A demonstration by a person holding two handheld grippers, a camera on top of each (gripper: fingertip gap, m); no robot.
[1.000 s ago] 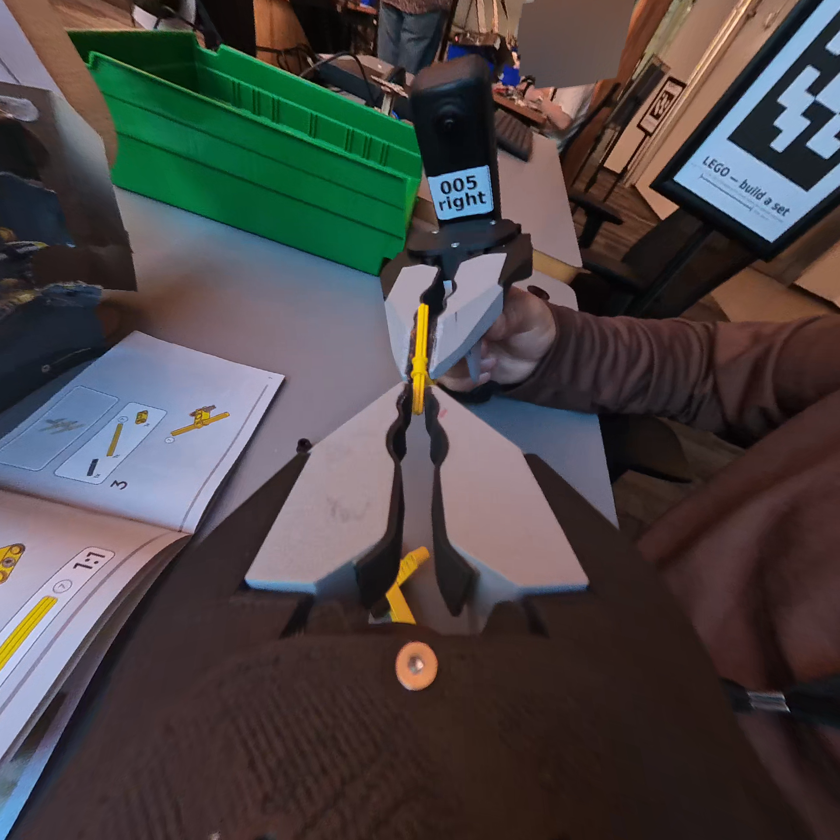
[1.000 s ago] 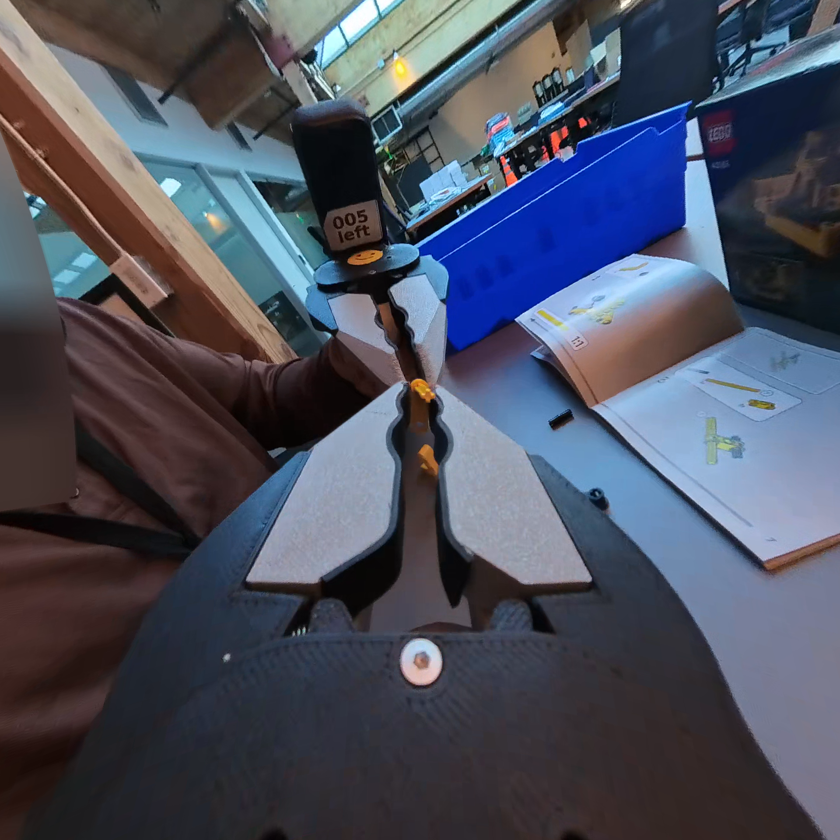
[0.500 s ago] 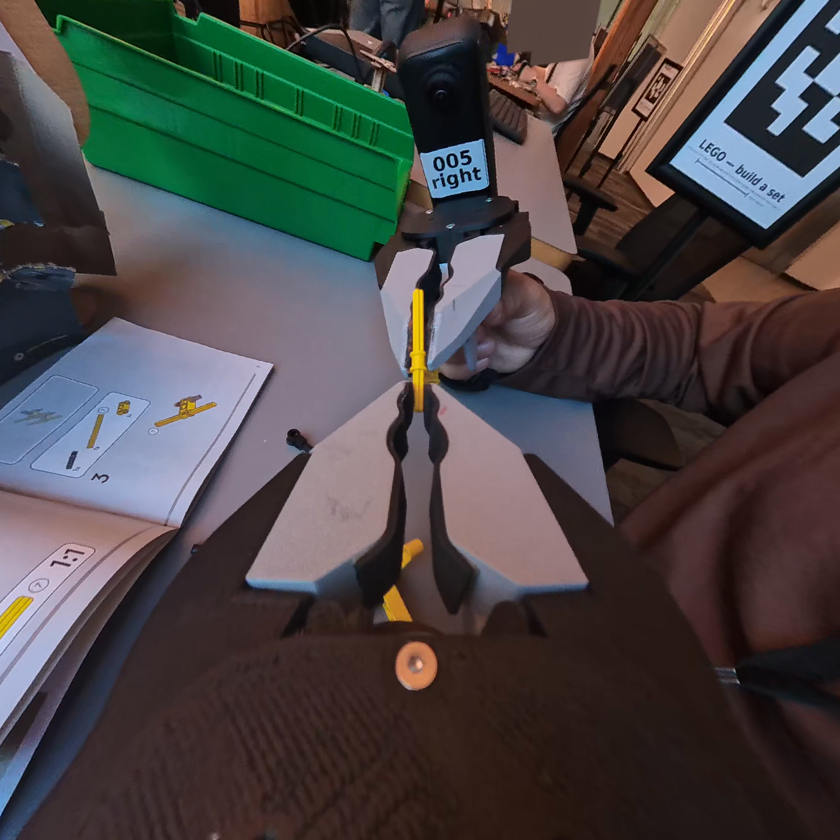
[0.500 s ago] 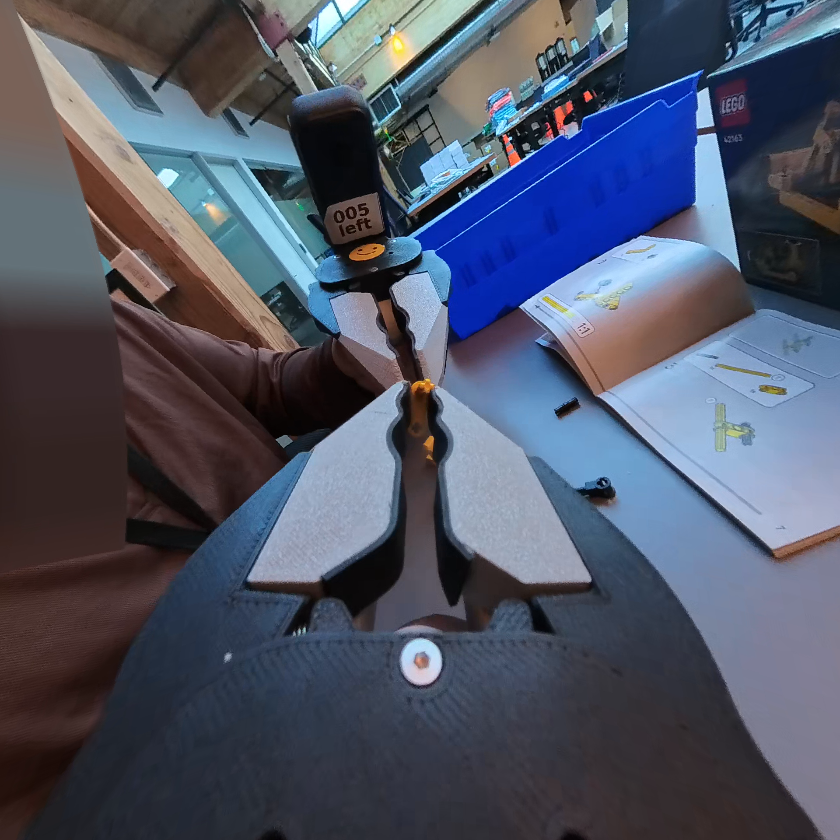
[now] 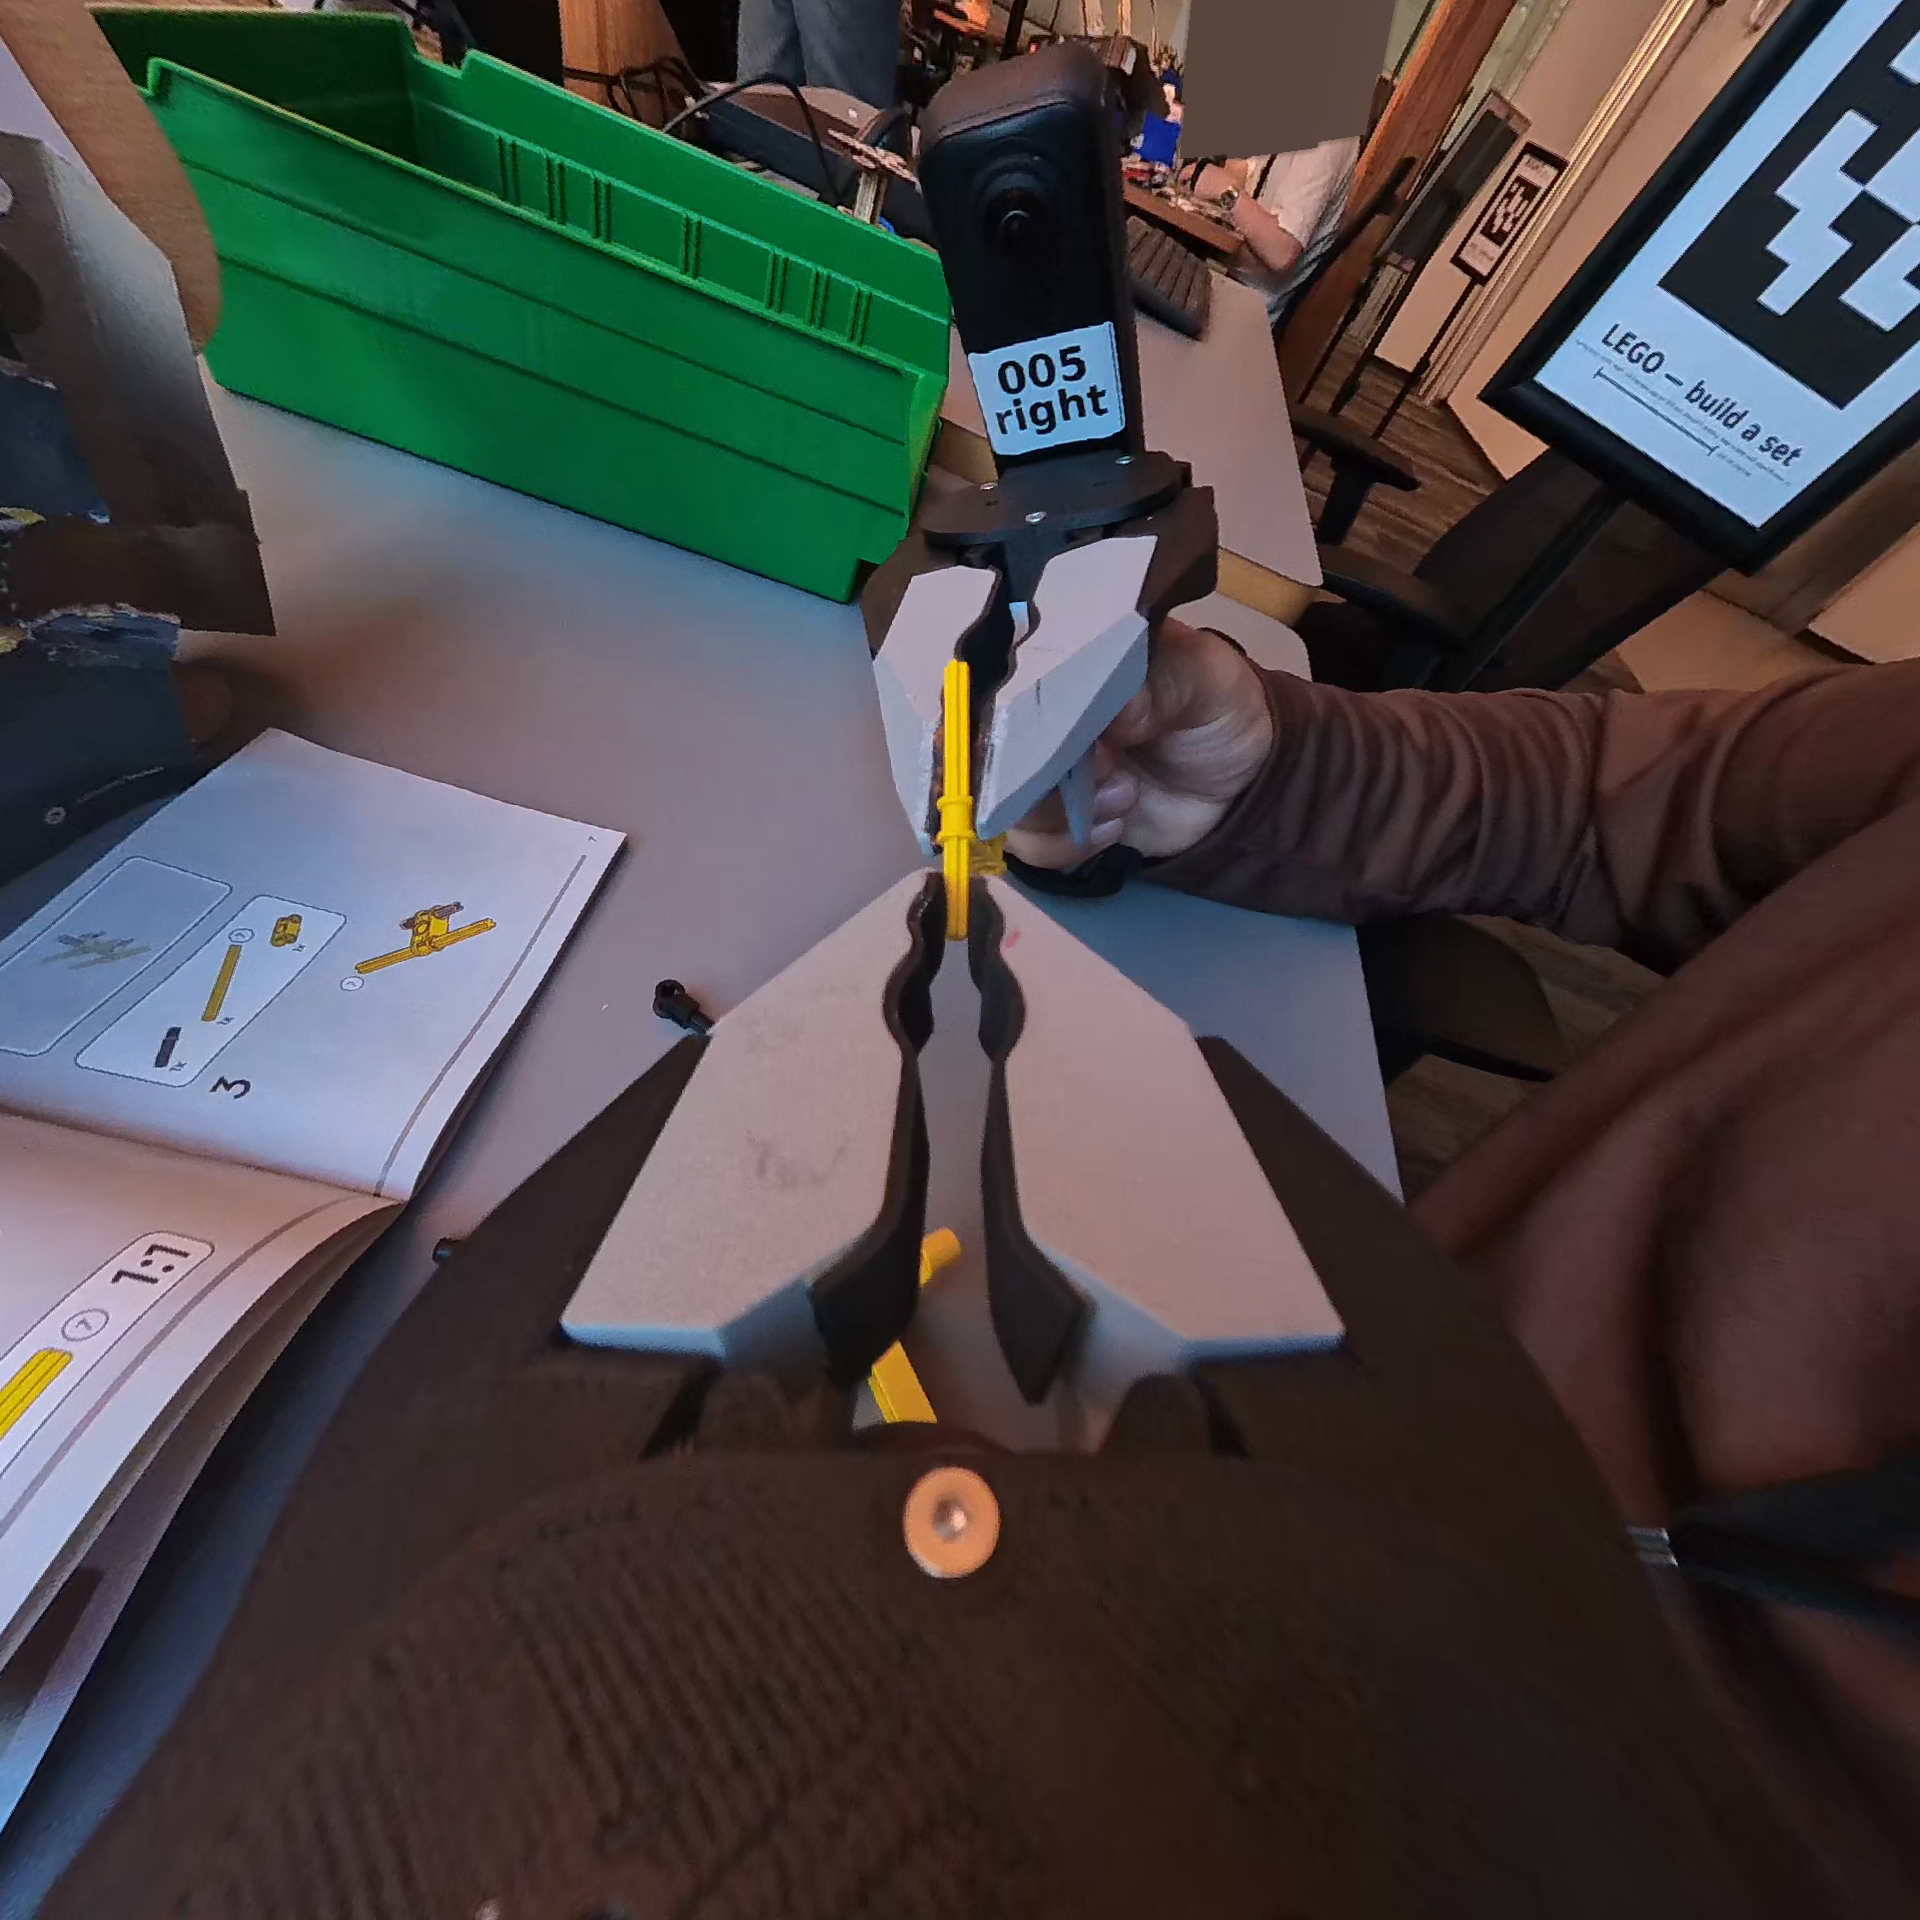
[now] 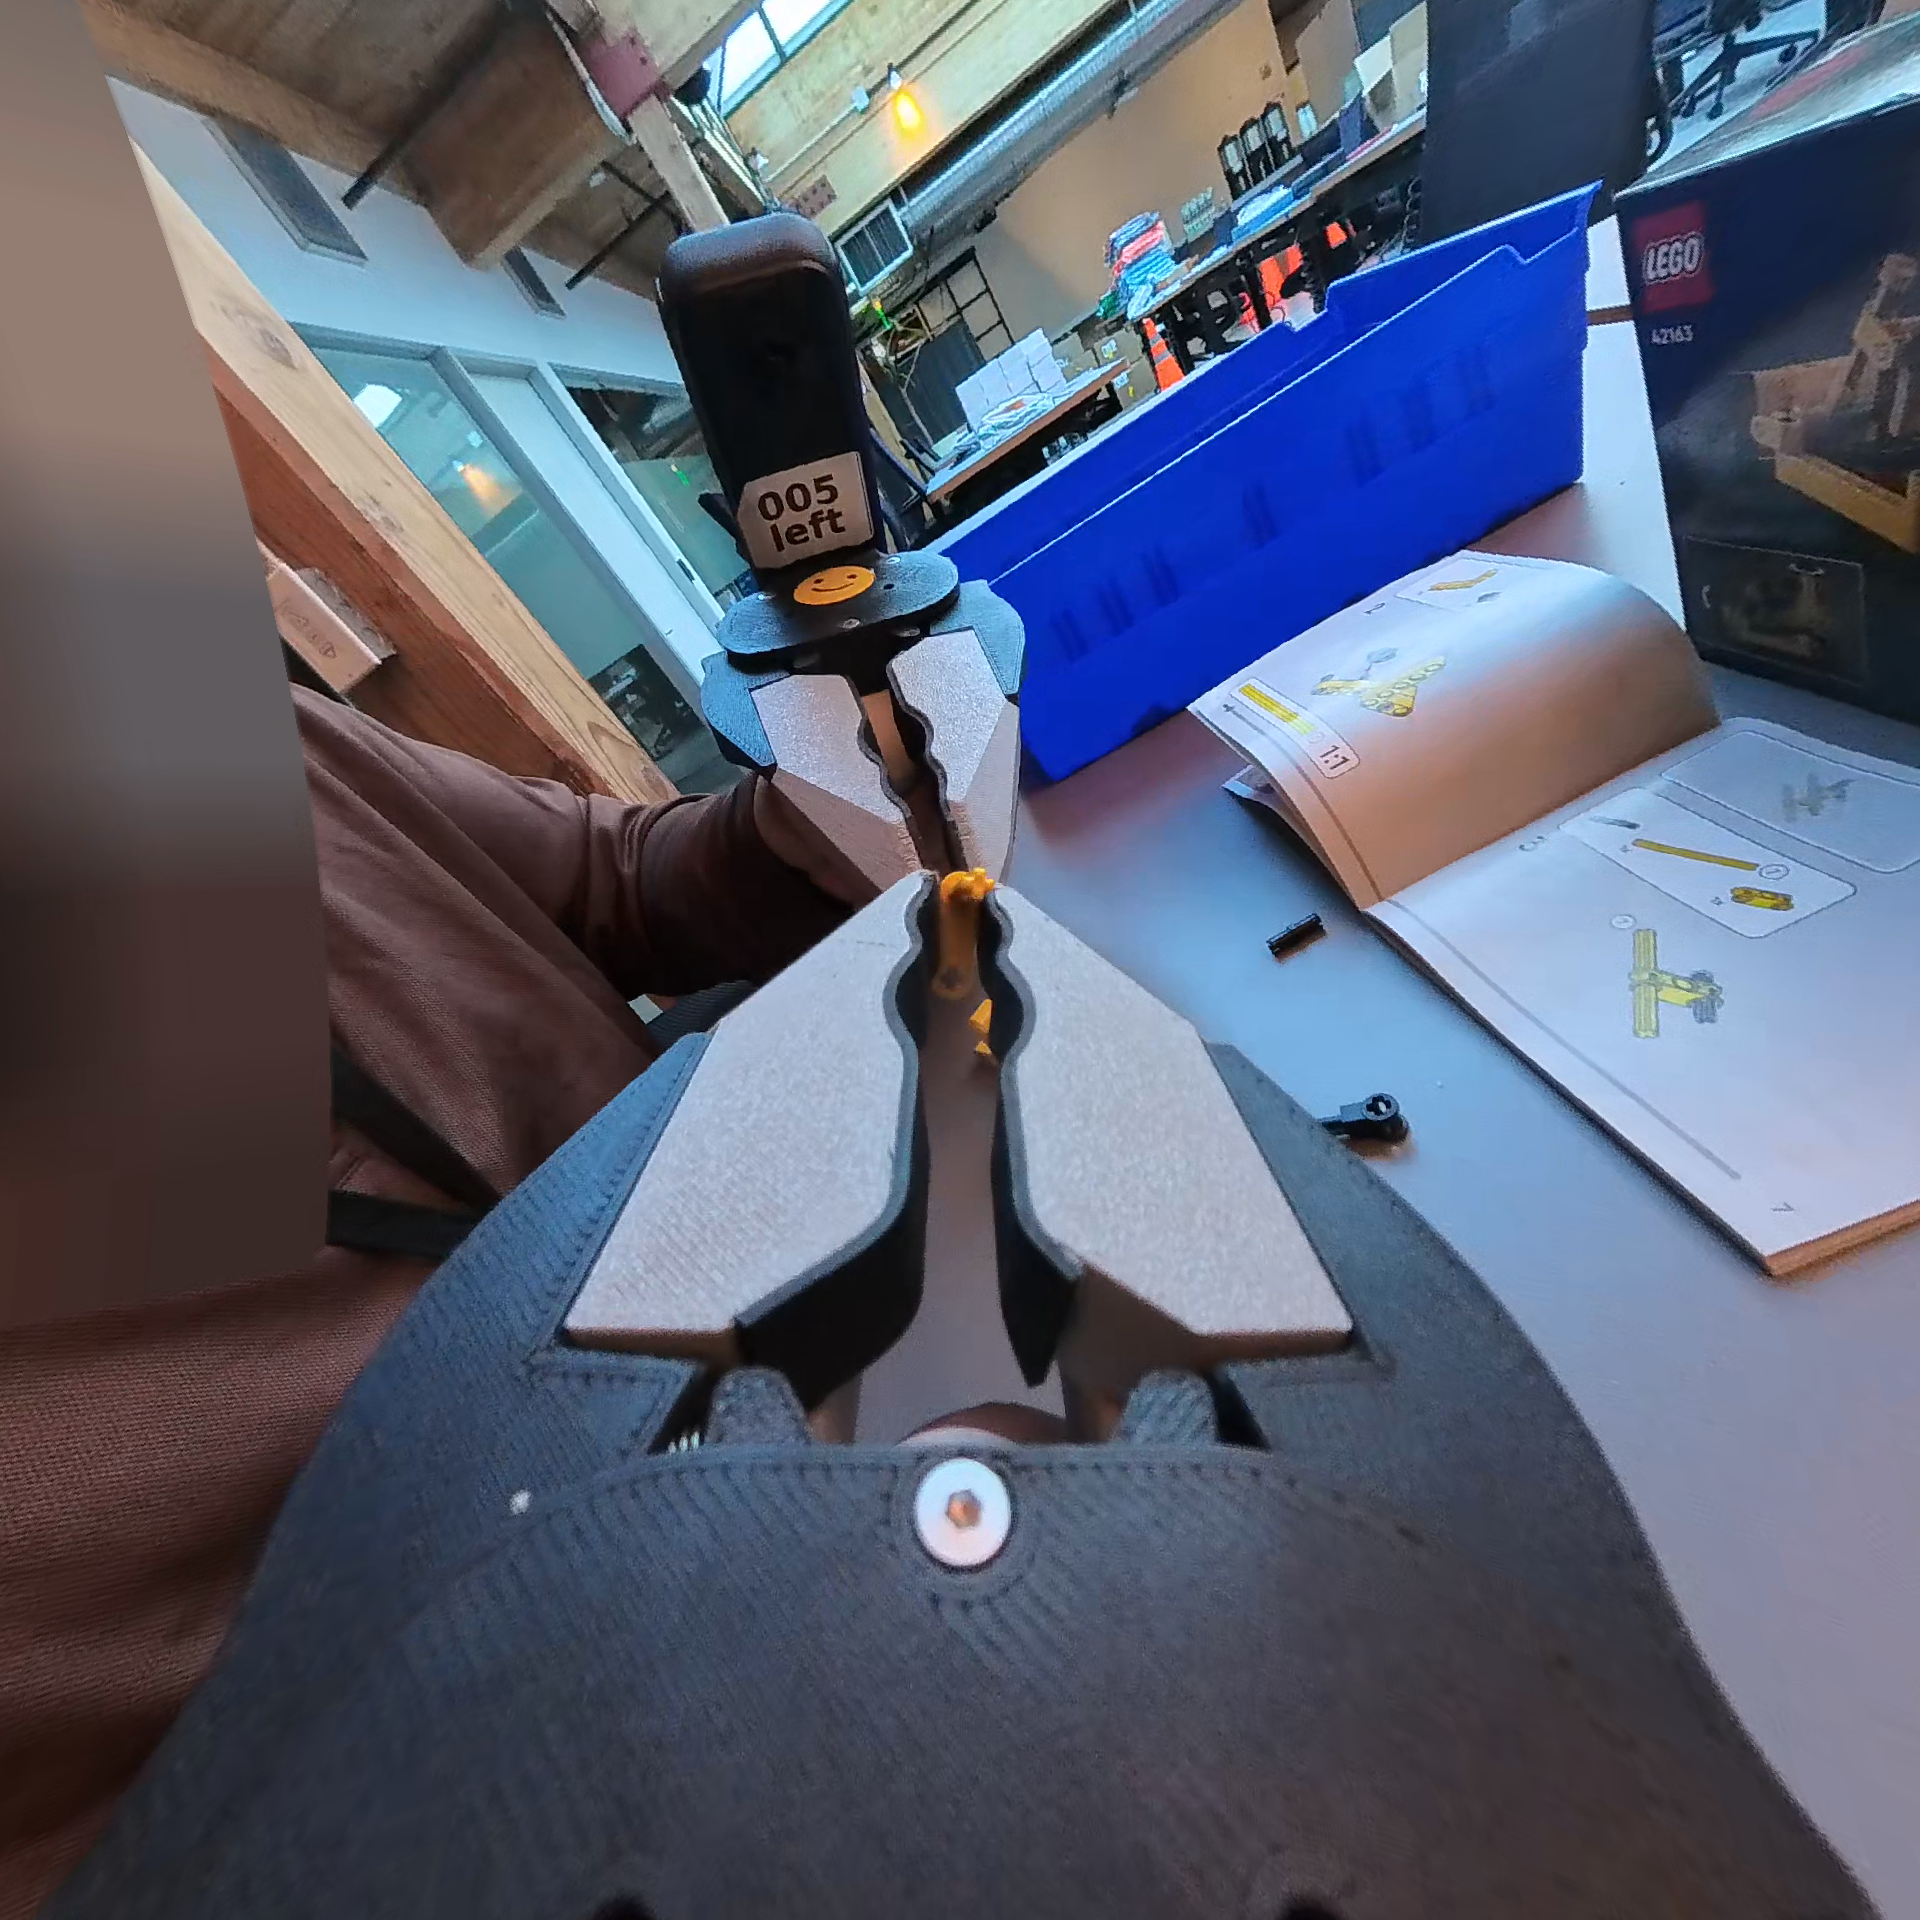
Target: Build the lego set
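Two grippers tip to tip above table. Right gripper clamped on yellow axle; left gripper pinched on axle's lower end by small yellow connector. Keep axle straight, slide connector gently, check against open manual.

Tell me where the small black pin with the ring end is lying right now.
In the right wrist view the black pin lies on the grey table, right of the right gripper and near the open instruction booklet.
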